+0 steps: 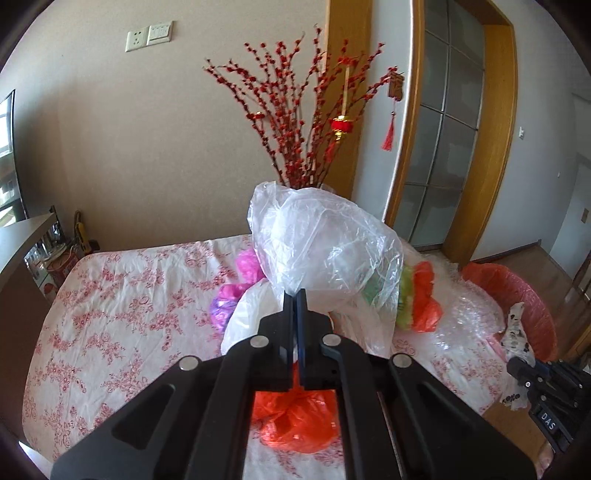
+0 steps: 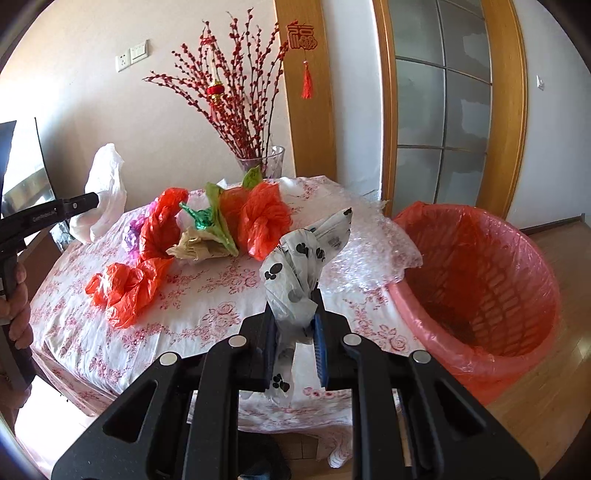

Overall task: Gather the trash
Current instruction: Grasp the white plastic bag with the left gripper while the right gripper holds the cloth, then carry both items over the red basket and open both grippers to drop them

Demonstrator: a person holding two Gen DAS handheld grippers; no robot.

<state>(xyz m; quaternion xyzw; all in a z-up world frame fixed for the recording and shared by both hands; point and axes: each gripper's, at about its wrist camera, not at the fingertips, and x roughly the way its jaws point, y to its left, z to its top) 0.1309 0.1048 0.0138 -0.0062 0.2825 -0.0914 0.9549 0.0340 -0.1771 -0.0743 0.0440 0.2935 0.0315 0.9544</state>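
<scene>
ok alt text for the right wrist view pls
The right gripper clamps a crumpled white paw-print plastic bag above a table with a pink floral cloth, beside a red-lined laundry-style bin. Orange plastic bags litter the table.

Readable text is sparse. "DAS" in white letters on a small black label on the right gripper [image 1: 546, 387] body, at 4 o'clock in the left wrist view. A red cut-out 福 character ornament [image 2: 302, 36] with a tassel hangs on the wooden door frame, at 12 o'clock in the right wrist view. The left gripper [image 2: 83, 203] arm at 9 o'clock carries small pale lettering, too small to read. No other legible labels or numbers.
</scene>
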